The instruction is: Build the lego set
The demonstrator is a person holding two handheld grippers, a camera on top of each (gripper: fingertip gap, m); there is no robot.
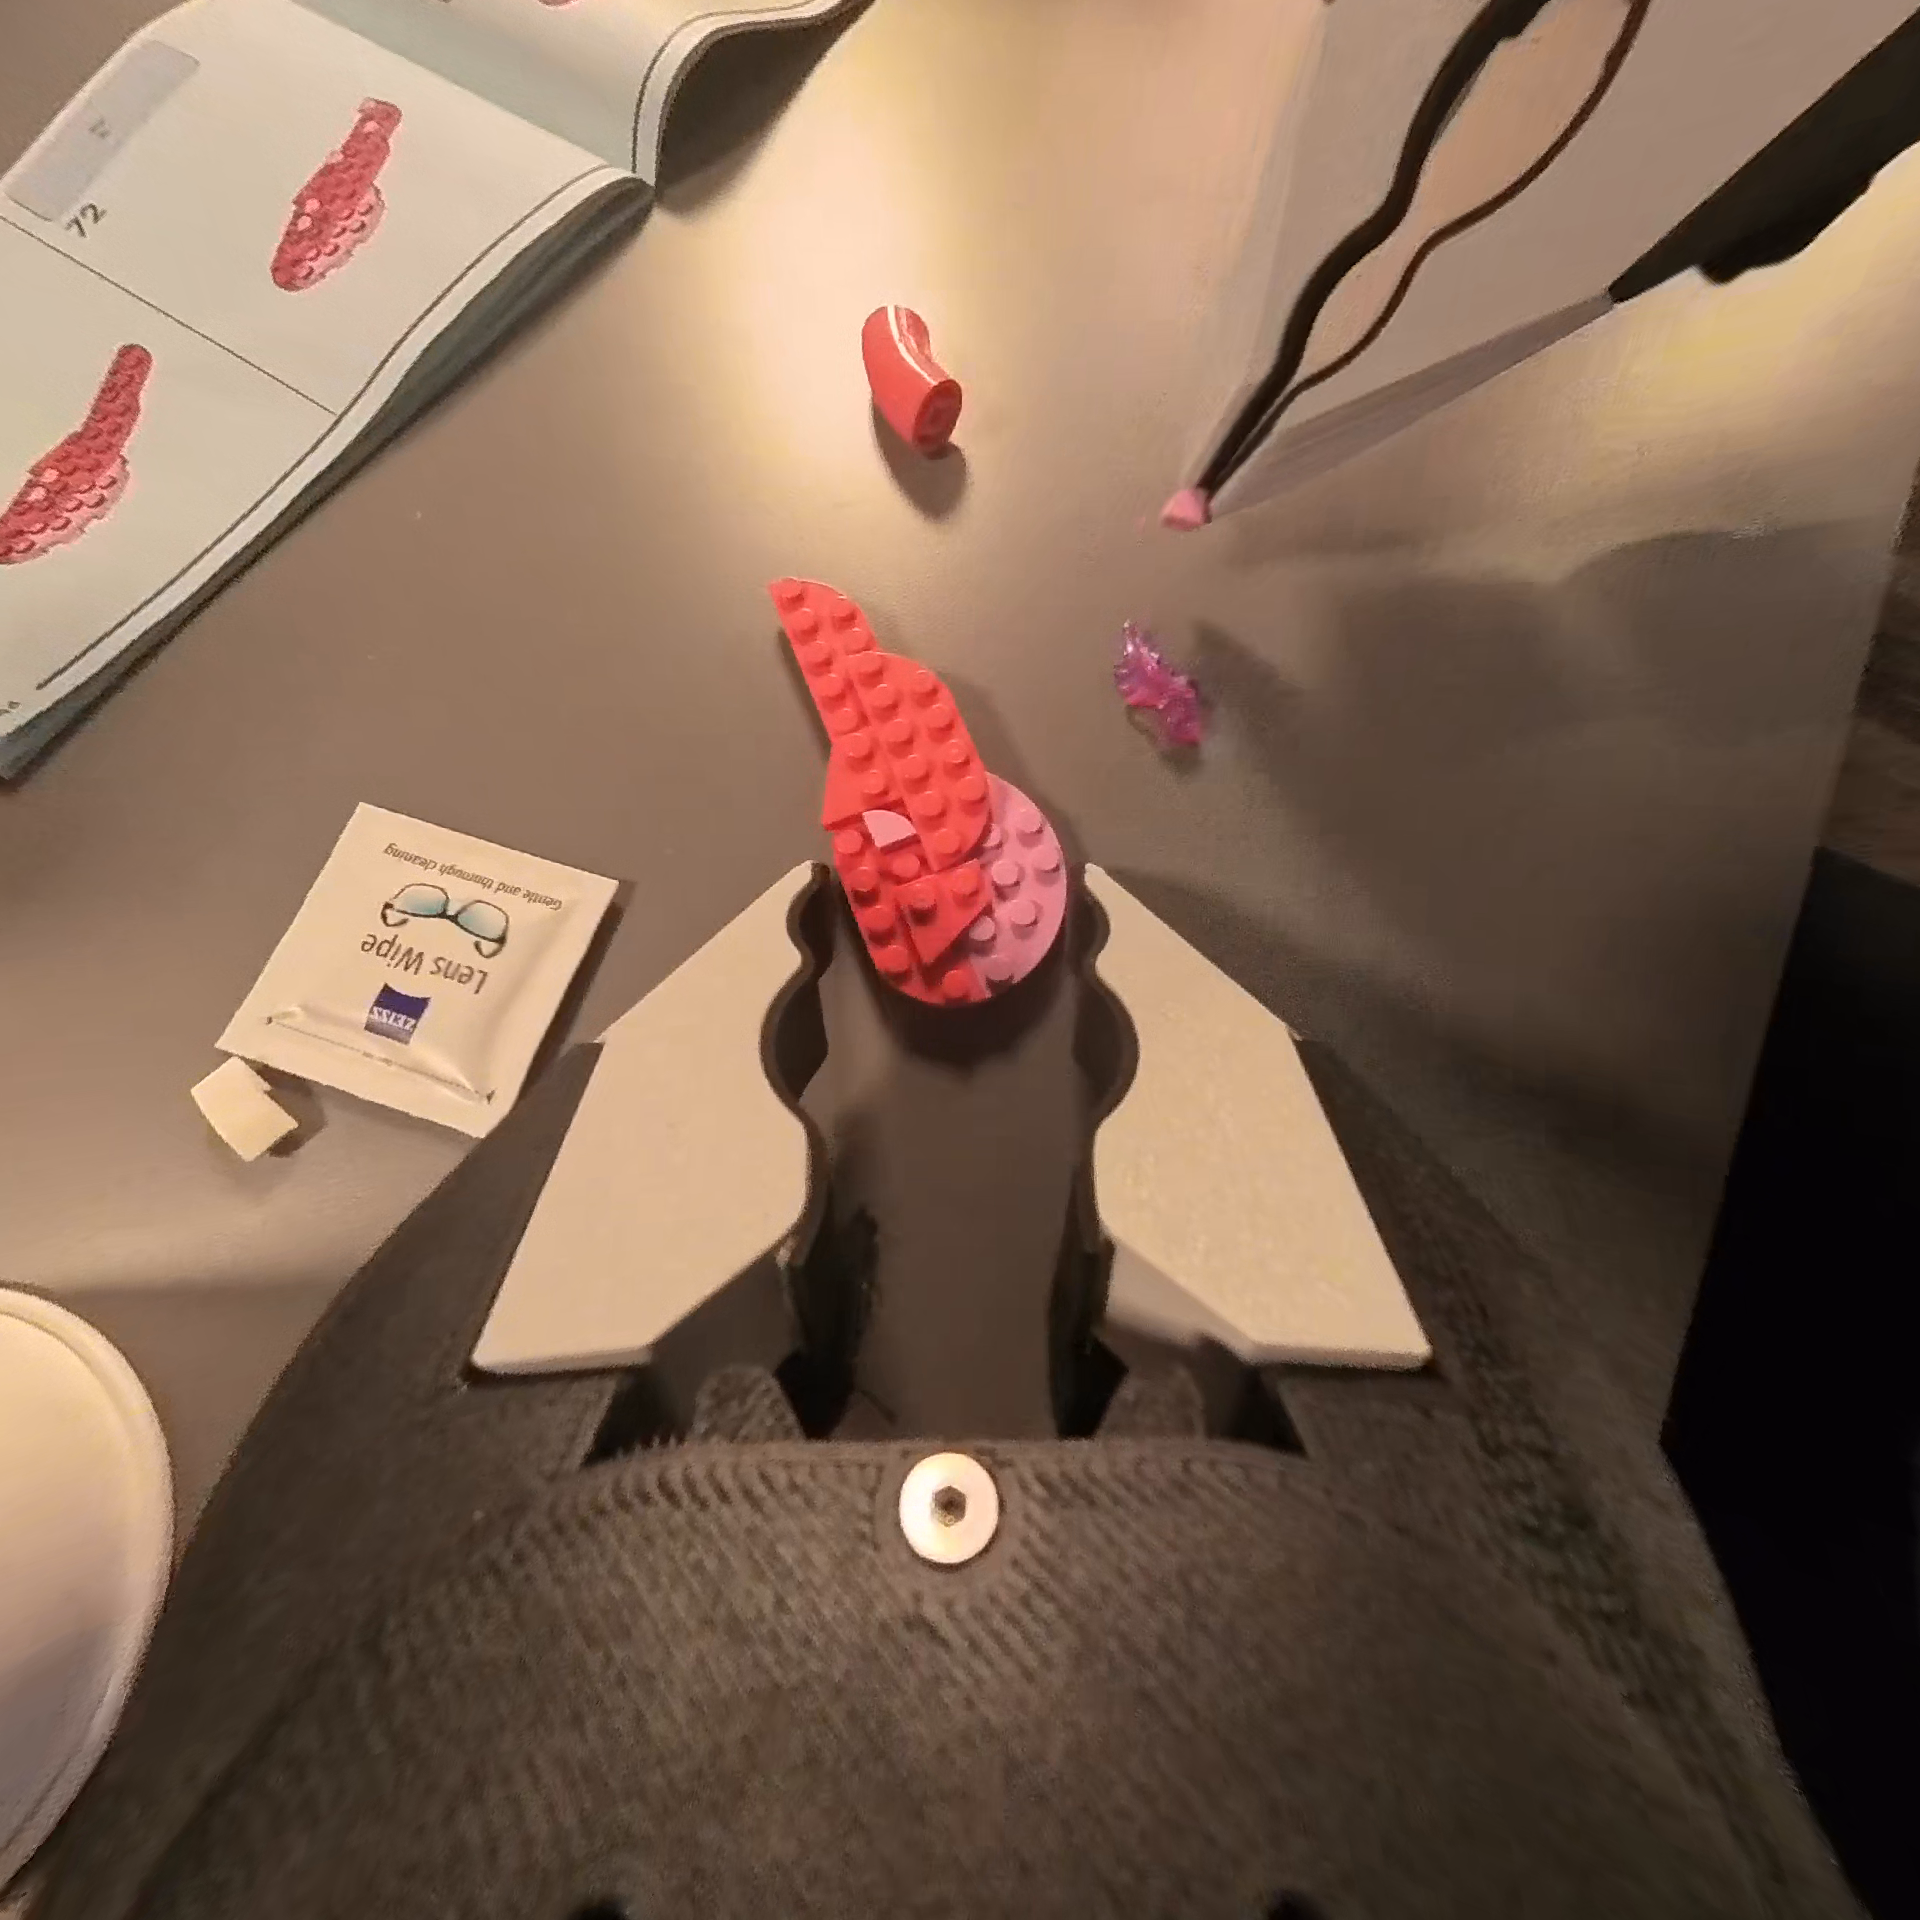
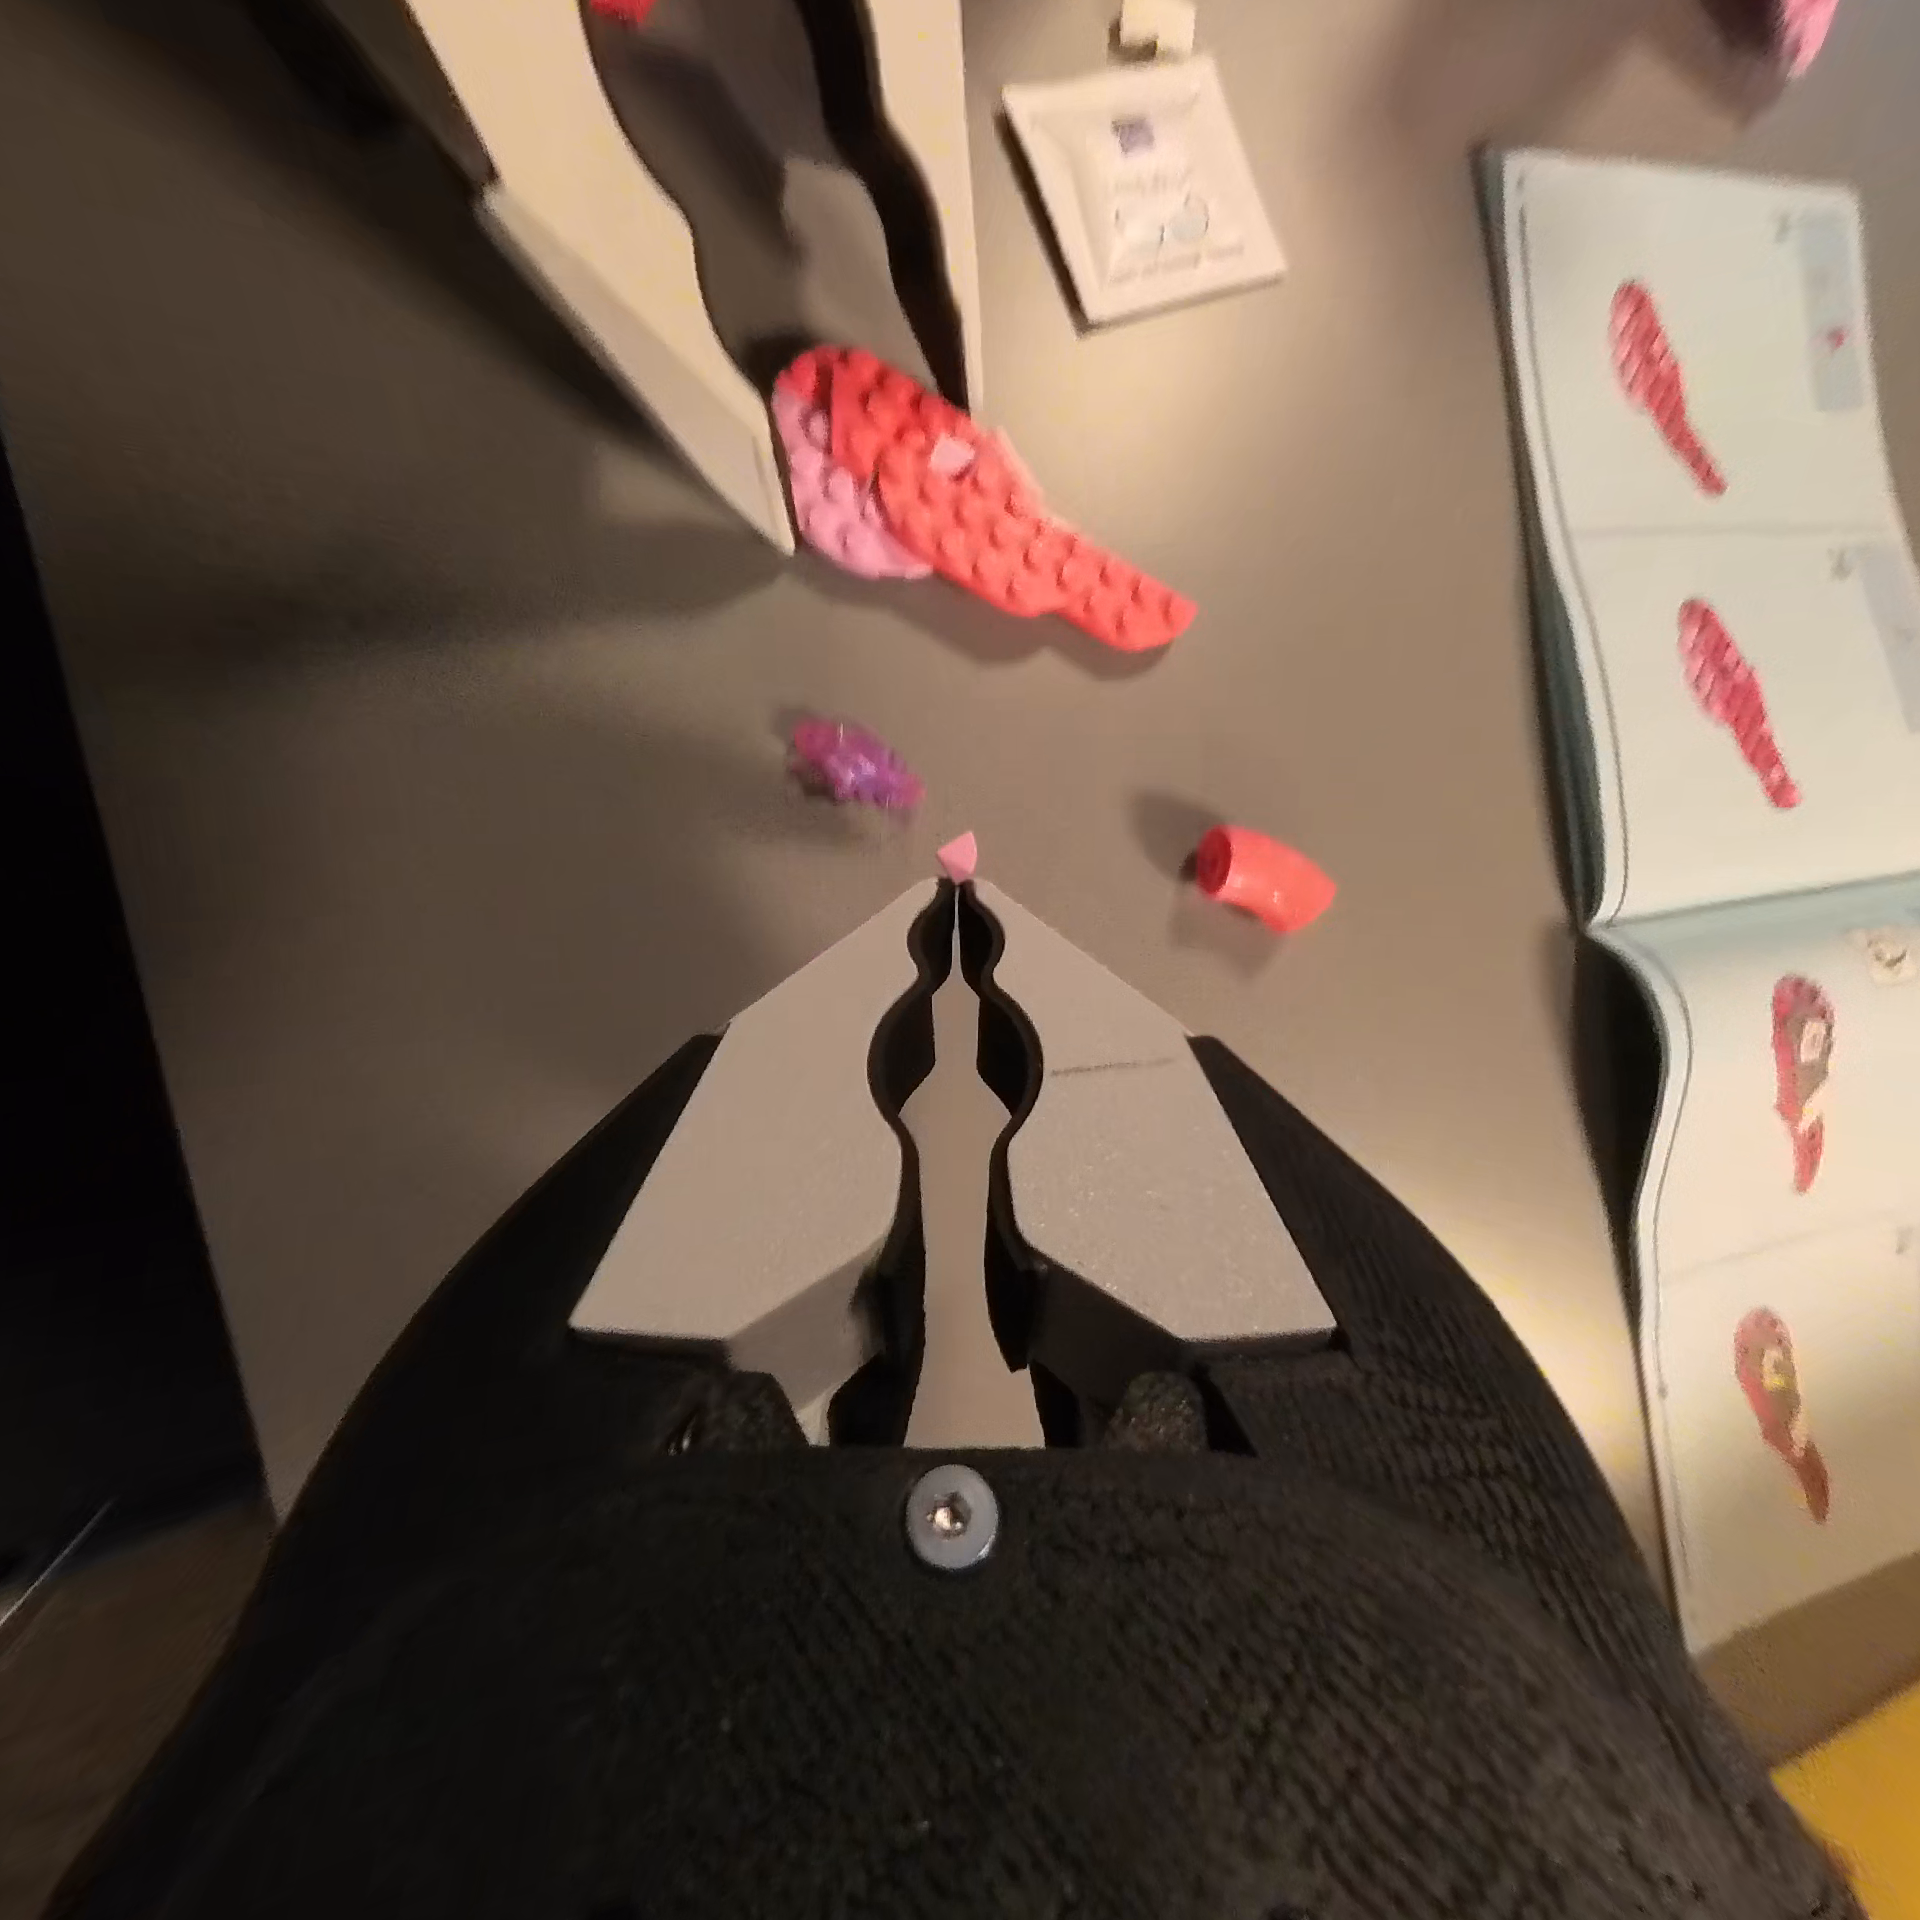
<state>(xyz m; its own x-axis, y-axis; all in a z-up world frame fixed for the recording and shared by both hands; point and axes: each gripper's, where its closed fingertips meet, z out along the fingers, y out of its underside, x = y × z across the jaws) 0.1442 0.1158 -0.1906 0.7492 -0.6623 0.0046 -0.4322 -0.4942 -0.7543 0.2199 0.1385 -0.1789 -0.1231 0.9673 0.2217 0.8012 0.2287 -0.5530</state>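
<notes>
- Grey bench (image 1: 582, 644); open instruction booklet (image 1: 260, 312) far from the brick build.
- Red-and-pink brick build (image 1: 925, 821) between the parted left tongs (image 1: 951, 883); contact unclear.
- Right tongs (image 2: 954, 885) pinched on a tiny pink piece (image 2: 957, 854), near the build.

Both wrist cameras close above table (image 1: 623, 540), facing opposite; share brick model (image 1: 914, 790).

On the dull grey-brown tabletop (image 1: 623, 623) lies a flat white paper sachet (image 1: 416, 961) printed with a pair of glasses, with a small cream plastic block (image 1: 244, 1117) just beside its near corner, an open pale-blue booklet (image 1: 260, 343) of red brick drawings beyond it, and a smooth white rounded object (image 1: 73, 1558) nearer than it.
</notes>
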